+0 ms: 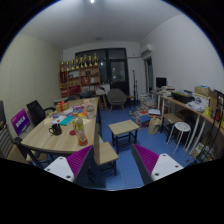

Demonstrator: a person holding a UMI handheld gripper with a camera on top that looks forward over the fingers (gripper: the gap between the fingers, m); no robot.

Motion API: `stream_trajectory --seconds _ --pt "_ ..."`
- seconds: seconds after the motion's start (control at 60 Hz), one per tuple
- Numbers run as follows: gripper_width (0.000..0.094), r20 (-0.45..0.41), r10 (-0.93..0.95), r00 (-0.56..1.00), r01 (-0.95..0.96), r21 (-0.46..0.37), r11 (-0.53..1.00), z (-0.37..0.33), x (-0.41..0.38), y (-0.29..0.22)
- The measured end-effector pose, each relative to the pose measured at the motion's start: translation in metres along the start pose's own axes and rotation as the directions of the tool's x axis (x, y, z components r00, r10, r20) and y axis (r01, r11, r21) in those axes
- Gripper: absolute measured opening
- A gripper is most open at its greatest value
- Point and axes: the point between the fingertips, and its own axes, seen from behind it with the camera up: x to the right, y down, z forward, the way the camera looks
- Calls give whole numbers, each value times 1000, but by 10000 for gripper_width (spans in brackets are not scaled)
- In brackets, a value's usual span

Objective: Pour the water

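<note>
My gripper [113, 162] is open and empty, held high above the blue floor, with its magenta pads [82, 160] wide apart. A long wooden table [40, 140] stands ahead to the left, far beyond the fingers. On it are a dark mug [56, 128], a pinkish bottle-like item [72, 128] and several other small things too small to tell apart. Nothing is between the fingers.
A wooden chair [103, 152] stands by the table just ahead of the left finger. A small low table [123, 126] sits mid-room. A white stool [181, 130] and a cluttered desk [195, 103] are on the right. A bookshelf [80, 75] lines the back wall.
</note>
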Motion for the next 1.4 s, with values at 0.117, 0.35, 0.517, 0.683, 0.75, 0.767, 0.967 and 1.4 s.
stream_trajectory --seconds 0.117,0.35,0.517,0.683,0.75,0.767,0.967,1.4 --pt "831 18 -21 1000 22 -39 999 16 2 7" --pt "833 118 -63 991 60 26 998 73 -78 20" --pt "832 159 -60 985 49 72 996 169 -146 26" --pt "835 157 -75 985 59 102 993 270 -202 40" --pt "821 122 -68 990 54 112 992 314 -209 41" --pt "824 107 -62 992 50 109 993 323 -210 42" --pt "513 29 -12 999 8 143 990 384 -211 38" --pt "316 -183 -613 769 623 0 782 388 -243 -62"
